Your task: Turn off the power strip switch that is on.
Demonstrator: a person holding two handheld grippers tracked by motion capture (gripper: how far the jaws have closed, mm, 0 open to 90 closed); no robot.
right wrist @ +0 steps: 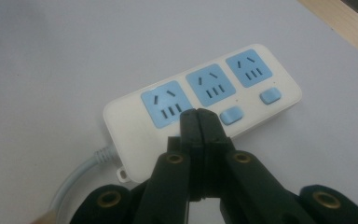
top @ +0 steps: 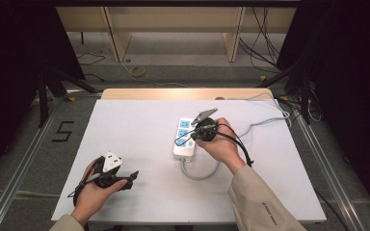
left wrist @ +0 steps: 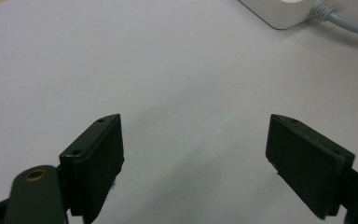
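My right gripper (right wrist: 199,114) has its jaws pressed together, tips right over the power strip (right wrist: 205,100) mid-table, by a blue switch (right wrist: 230,115). Left gripper (left wrist: 193,154) sits wide apart over bare table (left wrist: 121,56).

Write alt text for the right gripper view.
The right gripper, jaws shut with nothing between them, points down at a white plastic power strip with three blue sockets on a white table. Its tips sit beside the nearest blue socket.

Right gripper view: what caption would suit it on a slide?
Shut right claw poised over a white power strip beside its blue switch.
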